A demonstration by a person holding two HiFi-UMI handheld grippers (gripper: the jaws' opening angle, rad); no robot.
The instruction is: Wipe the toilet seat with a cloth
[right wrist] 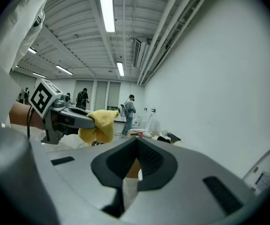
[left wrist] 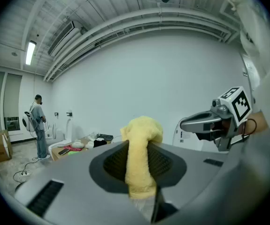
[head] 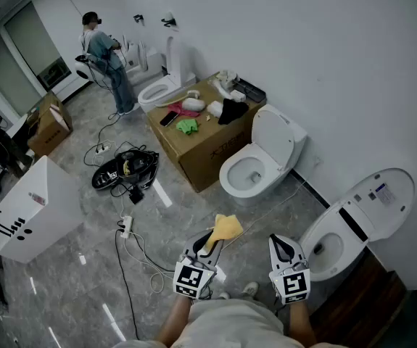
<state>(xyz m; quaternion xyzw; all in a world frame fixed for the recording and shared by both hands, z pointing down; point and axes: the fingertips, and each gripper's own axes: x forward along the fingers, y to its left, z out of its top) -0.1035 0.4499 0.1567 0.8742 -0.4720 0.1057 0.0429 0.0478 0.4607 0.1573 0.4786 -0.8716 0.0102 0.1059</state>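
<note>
Left gripper (head: 209, 243): jaws clenched on yellow cloth (head: 227, 227), held up ready for wiping.
Right gripper (head: 283, 249): jaws together, empty.

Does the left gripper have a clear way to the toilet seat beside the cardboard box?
Likely yes: only floor lies between the left gripper, shut on the yellow cloth, and the toilet seat; the box stands aside.

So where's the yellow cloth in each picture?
Head view: bottom middle, yellow cloth pinched by the left gripper.
Left gripper view: cloth dead centre, between the jaws.
Right gripper view: cloth left of centre.
Shared landmark: the standing person, far back in all three.
</note>
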